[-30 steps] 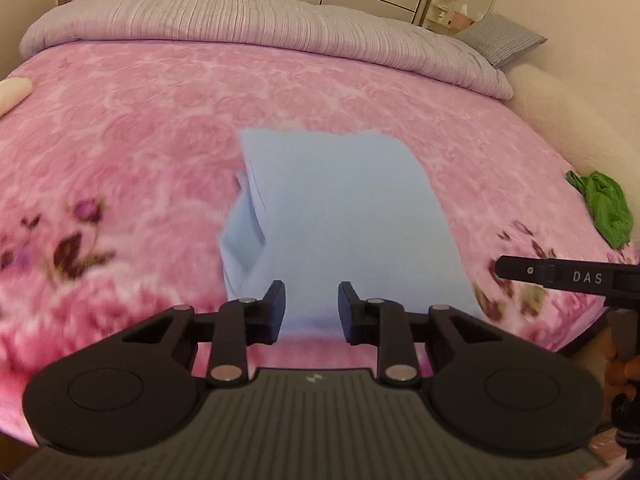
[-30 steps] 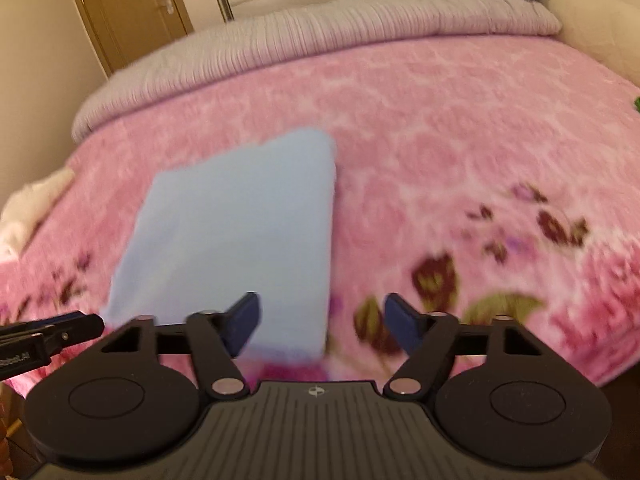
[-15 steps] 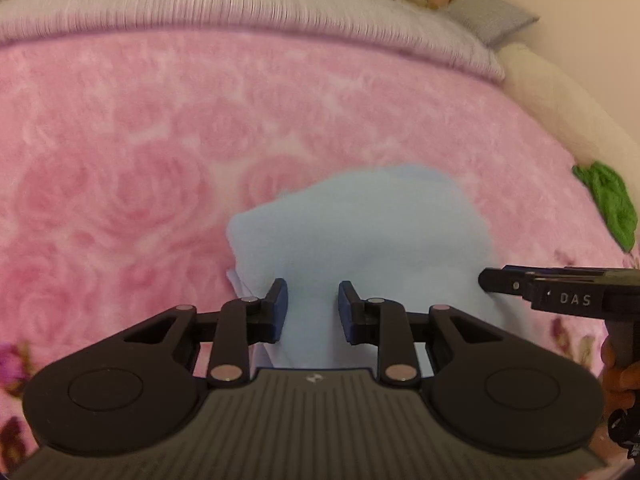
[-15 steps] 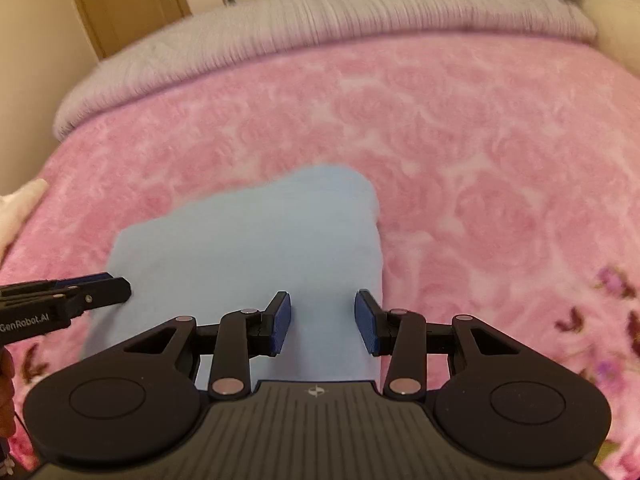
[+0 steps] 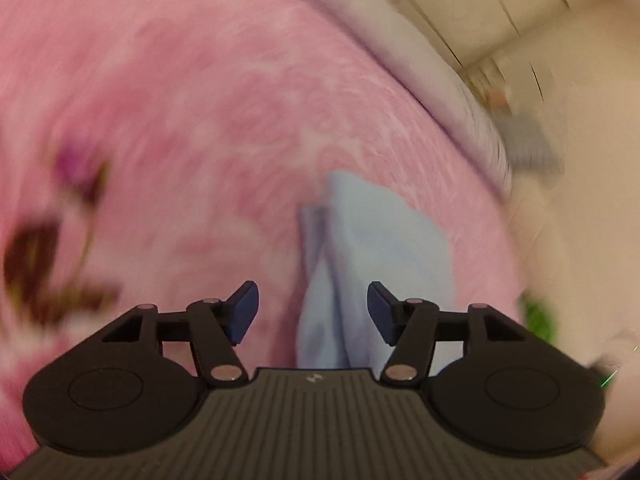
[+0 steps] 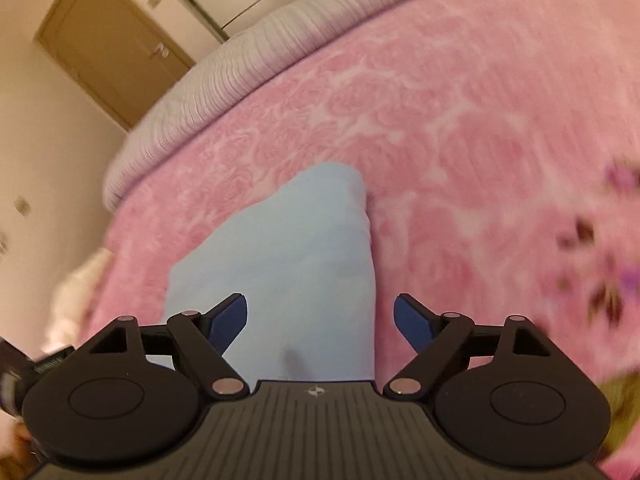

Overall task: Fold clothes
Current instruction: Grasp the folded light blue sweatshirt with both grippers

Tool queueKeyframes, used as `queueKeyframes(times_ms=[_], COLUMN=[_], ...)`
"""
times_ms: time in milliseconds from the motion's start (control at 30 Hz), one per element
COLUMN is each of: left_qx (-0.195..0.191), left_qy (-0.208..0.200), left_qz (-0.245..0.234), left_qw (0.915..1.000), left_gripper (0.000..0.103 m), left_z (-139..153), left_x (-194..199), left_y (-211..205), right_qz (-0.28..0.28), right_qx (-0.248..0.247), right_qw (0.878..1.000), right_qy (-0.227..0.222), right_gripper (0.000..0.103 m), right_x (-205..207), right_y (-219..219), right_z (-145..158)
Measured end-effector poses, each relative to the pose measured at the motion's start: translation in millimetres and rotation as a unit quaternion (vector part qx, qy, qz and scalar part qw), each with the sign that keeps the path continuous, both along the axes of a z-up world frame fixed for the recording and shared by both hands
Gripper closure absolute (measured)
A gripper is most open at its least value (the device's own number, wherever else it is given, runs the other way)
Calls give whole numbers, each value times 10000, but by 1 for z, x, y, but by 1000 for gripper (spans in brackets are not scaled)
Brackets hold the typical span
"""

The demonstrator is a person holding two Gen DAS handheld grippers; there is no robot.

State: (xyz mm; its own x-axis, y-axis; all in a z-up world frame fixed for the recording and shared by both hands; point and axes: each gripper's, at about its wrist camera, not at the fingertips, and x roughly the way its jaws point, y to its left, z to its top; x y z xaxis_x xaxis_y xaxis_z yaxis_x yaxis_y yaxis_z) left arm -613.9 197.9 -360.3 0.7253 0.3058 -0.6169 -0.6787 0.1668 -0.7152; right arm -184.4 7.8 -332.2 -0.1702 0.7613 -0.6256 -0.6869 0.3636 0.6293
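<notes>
A folded light blue cloth (image 5: 376,252) lies on the pink floral blanket (image 5: 200,120). My left gripper (image 5: 313,312) is open and empty over the cloth's near left edge, where layered folds show. In the right wrist view the same cloth (image 6: 296,264) lies flat, and my right gripper (image 6: 320,324) is open and empty, its fingers straddling the cloth's right edge. The left view is motion-blurred.
A grey ribbed quilt (image 6: 248,56) runs along the far side of the bed. A green garment (image 5: 540,316) lies at the right edge, a cream item (image 6: 76,292) at the left. A wooden door (image 6: 108,44) and white wardrobes stand behind.
Both grippers have opened wider and tilted. The left one has swung left and rolled, so the cloth now sits under its right finger. The right one has moved closer to the cloth's right edge.
</notes>
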Motion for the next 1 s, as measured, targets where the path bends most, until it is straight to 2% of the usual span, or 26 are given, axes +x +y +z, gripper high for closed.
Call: queueKeyframes(times_ms=[100, 167, 233, 433, 567, 633, 767, 900, 1000], left_qx=[-585, -867, -1045, -1198, -1180, -1120, -1271, -1331, -1365], left_qy=[-541, -892, -1076, -987, -848, -795, -1035, -1099, -1157], left_qz=[186, 180, 106, -209, -627, -754, -725, -728, -778], left_qw=[9966, 9921, 9886, 9877, 9874, 9876, 9838, 9823, 9808], left_gripper=[47, 46, 45, 48, 50, 56, 64, 65, 68], left_z=[-21, -31, -37, -45, -44, -43, -53, -56, -57], left_x=[-14, -12, -6, 22, 48, 55, 50, 49, 54], left_y=[3, 6, 12, 29, 33, 34, 32, 33, 33], right_qz=[-164, -178, -205, -139, -96, -86, -24, 144, 249], right_qx=[-49, -59, -123, -137, -82, -58, -5, 2, -41], right_qw=[9974, 9947, 9927, 9912, 9895, 9884, 9864, 9856, 9868], right_qy=[707, 1008, 1186, 1312, 1441, 1517, 1642, 1687, 1599], right_gripper=[19, 19, 20, 19, 19, 20, 23, 24, 31], right_x=[9, 12, 13, 16, 19, 20, 22, 18, 14], right_y=[-14, -17, -15, -3, 1, 5, 14, 26, 35], right_z=[-19, -29, -36, -41, -45, -47, -51, -54, -57])
